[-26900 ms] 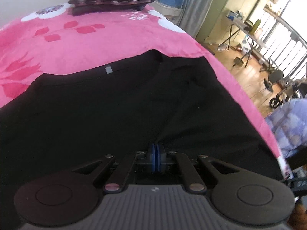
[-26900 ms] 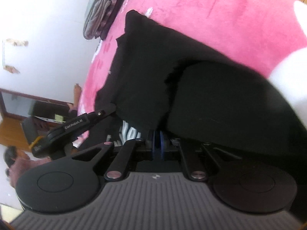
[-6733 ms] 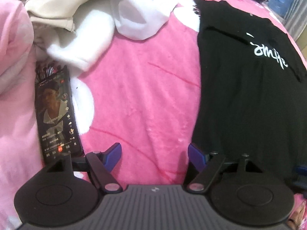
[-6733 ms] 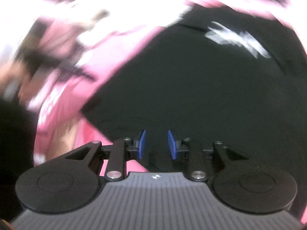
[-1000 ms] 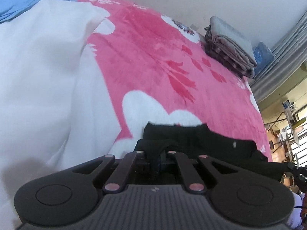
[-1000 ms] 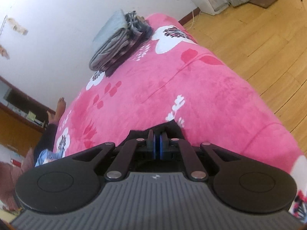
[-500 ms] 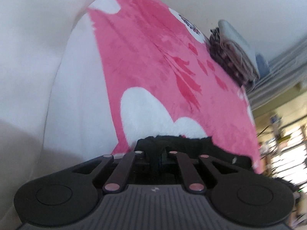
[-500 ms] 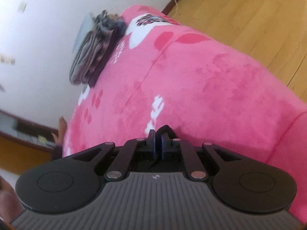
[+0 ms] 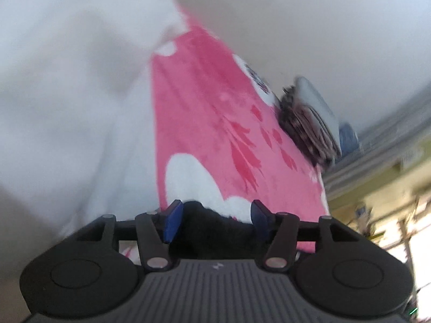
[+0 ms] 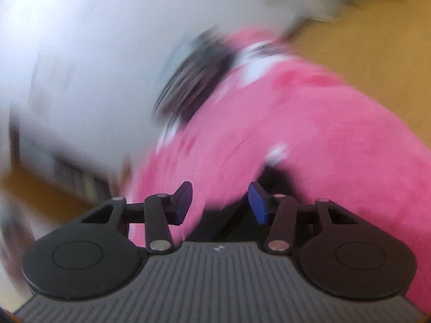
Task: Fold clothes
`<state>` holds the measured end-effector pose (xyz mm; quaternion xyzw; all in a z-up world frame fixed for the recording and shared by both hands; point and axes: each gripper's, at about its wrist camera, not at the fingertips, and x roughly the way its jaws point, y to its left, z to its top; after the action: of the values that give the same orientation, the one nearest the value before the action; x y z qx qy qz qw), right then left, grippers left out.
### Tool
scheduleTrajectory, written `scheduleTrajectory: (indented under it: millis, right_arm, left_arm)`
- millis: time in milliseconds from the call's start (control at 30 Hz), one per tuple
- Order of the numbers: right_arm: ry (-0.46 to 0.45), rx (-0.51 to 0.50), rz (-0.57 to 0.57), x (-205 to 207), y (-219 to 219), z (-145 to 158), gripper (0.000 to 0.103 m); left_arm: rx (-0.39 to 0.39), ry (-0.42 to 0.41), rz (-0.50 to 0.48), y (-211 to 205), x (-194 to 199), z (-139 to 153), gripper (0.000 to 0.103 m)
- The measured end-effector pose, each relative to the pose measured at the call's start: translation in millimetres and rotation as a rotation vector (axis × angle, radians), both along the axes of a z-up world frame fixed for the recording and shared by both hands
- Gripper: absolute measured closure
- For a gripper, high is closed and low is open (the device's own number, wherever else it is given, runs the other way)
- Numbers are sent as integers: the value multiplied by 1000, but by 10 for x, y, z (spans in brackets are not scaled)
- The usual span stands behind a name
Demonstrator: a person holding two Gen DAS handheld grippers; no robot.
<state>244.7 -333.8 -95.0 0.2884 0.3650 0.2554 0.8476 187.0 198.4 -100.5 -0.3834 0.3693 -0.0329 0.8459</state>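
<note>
1. Left gripper [image 9: 215, 219]: jaws apart, just been opening; the black garment [image 9: 212, 231] lies bunched between the blue pads [image 9: 172, 222], pads not pressing on it.
2. Right gripper [image 10: 219, 202]: jaws apart, just been opening; the black cloth shows low between them and by the right pad [image 10: 257, 203], not pinched. This view is heavily blurred.
3. Black garment sits on the bed, right at the gripper tips in both views; its shape and how far it is folded cannot be told, mostly hidden by the gripper bodies.
4. No containers visible.
5. Surface: bed covered by a pink blanket [image 9: 215, 123] with white and red flower prints; plush look.
6. White fabric [image 9: 67, 102] fills the left of the left wrist view, lying over the blanket's edge.
7. Stack of folded clothes [image 9: 309, 126], grey and dark, at the far end of the bed against the wall; a blurred dark streak in the right wrist view.
8. Room: white wall [image 9: 309, 27] behind the bed, blue object [image 9: 348, 138] just past the stack, grey curtain [image 9: 382, 145] beside it, yellowish bright area at right.
9. Wooden floor [image 10: 377, 48] beyond the bed in the right wrist view.
</note>
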Motion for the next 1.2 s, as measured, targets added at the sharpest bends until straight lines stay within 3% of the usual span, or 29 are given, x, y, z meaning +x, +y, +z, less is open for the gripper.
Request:
scheduleTrajectory:
  millis: [67,167,300,367,500,667,867,1000,1100,1200]
  right_arm:
    - [-100,-222,211,-150,508,143,73]
    - [-131,-401,403,-162,1155,32,83]
    - [-115,-549,471,177,1747,-250,91]
    - [-137,-521,413,395,1843,-204,91]
    - [-107,-341,206,707,1579,-62,89]
    - [-78,-176,110,598,949,0,87]
    - [-42,-177,-32,442,134,-100,86]
    - [-29,-163,-82,320,-184,-159,84]
    - [-30,-177,-74,256,-211,-194,84]
    - [-20,-179,-59,217,-182,-249,84]
  left_arm:
    - [38,-3,-31,-96,-22,15,47]
    - [57,29,-43,-182,11,-68,47]
    - [85,29,-38,-227,17,-108,47]
    - [110,17,-39,-243,7,-89,47]
    - [158,-3,-58,-217,-55,-45,45]
    - [222,-27,-86,-140,-154,41,43]
    - [347,-93,-99,-30,-336,279,41]
    - [494,-96,-273,-308,-331,320,42]
    - [669,-87,-445,-726,-310,250,43]
    - [767,-77,-435,-926,-190,170,47]
